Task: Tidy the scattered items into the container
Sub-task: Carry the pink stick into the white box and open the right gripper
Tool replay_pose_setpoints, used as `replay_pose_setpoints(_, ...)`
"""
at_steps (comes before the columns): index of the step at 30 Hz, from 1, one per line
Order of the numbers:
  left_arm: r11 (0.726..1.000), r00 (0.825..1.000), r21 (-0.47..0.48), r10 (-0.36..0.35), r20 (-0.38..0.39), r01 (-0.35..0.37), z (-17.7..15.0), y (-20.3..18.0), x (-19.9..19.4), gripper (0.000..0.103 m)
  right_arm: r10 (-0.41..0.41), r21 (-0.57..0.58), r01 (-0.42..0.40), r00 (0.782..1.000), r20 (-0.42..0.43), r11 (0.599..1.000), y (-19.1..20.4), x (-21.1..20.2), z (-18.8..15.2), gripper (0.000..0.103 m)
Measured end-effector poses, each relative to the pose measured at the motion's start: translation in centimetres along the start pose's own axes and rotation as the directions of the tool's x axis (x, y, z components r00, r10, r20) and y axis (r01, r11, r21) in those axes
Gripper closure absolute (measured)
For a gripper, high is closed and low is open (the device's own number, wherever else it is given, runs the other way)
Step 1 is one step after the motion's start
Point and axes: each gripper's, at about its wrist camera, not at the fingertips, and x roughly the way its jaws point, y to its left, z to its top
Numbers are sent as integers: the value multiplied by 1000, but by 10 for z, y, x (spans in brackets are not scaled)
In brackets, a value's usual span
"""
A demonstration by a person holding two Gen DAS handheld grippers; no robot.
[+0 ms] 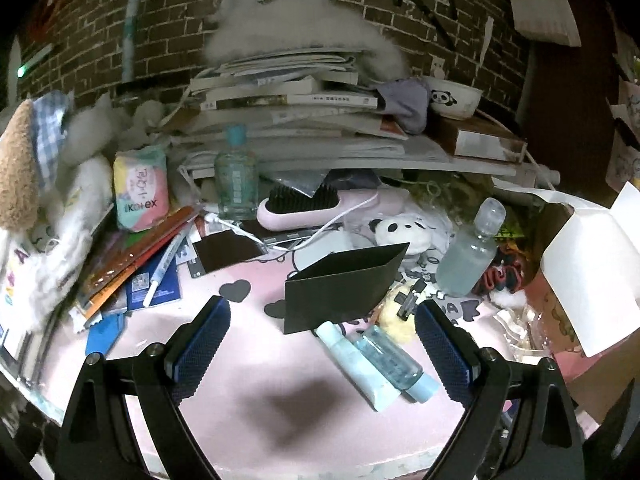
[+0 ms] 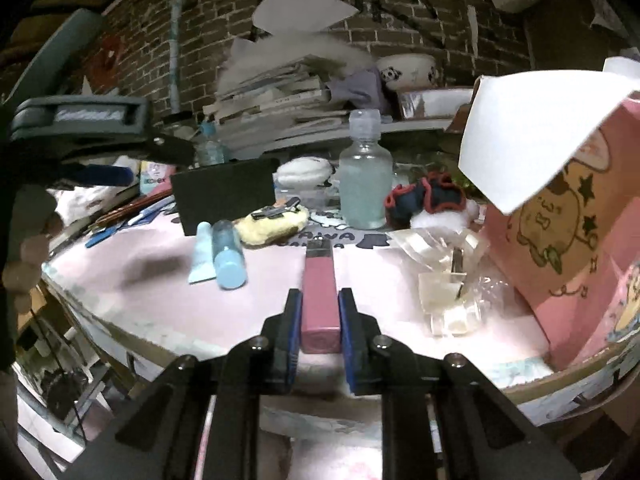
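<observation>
My right gripper (image 2: 319, 312) is shut on a pink lipstick-like stick (image 2: 319, 292), held level above the pink table. The pink cartoon box (image 2: 568, 240) with an open white flap stands to the right; it also shows in the left wrist view (image 1: 592, 264). My left gripper (image 1: 322, 328) is open and empty above the table. Just ahead of it lie a light blue tube (image 1: 352, 364) and a small blue bottle (image 1: 394, 360), side by side; they also show in the right wrist view, the tube (image 2: 202, 254) and the bottle (image 2: 228, 254). A clear bottle (image 2: 365, 176) stands upright further back.
A black card box (image 1: 340, 284) stands mid-table. A yellow plush with a clip (image 2: 274, 220), a dark scrunchie (image 2: 424, 196) and crumpled clear plastic (image 2: 444, 276) lie around it. Books, a hairbrush (image 1: 316, 204), a tissue pack (image 1: 140, 188) and plush toys crowd the back and left.
</observation>
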Motion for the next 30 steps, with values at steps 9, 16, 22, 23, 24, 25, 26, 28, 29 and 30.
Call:
replay_pose_setpoints(9, 1000, 1000, 6, 5, 0, -5, 0, 1, -1, 11, 20, -20, -18, 994, 110, 1000, -2, 20, -4, 87)
replay_pose_setpoints(16, 1000, 1000, -18, 6, -15, -7, -4, 9, 1, 11, 21, -67, -12, 990, 139, 998, 3, 6, 15, 88)
replay_pose_setpoints(22, 1000, 1000, -26, 6, -11, -6, -5, 12, 0, 10, 150, -107, -133, 974, 170, 985, 9, -36, 68, 88)
replay_pose_setpoints(23, 1000, 1000, -26, 3, -12, -3, -4, 12, 0, 10, 168, -99, -153, 971, 169, 983, 5, -43, 80, 88)
replay_pose_setpoints(24, 1000, 1000, -27, 0, -11, 0, -4, 12, 0, 10, 179, -87, -166, 970, 166, 982, -1, -50, 92, 88)
replay_pose_setpoints(25, 1000, 1000, -26, -2, -12, 2, -4, 11, 0, 11, 179, -75, -169, 971, 157, 983, -9, -55, 104, 88)
replay_pose_setpoints(26, 1000, 1000, -25, -3, -13, 2, -4, 11, 1, 11, 172, -61, -165, 974, 145, 984, -19, -59, 117, 88)
replay_pose_setpoints(28, 1000, 1000, -22, -3, -16, 2, -4, 10, 1, 11, 140, -36, -136, 985, 103, 990, -41, -65, 138, 88)
replay_pose_setpoints(29, 1000, 1000, -21, -4, -18, 4, -4, 10, 2, 11, 121, -25, -119, 990, 77, 993, -52, -67, 146, 88)
replay_pose_setpoints(30, 1000, 1000, -19, -6, -19, 6, -4, 9, 2, 11, 100, -12, -99, 994, 39, 995, -67, -67, 155, 88)
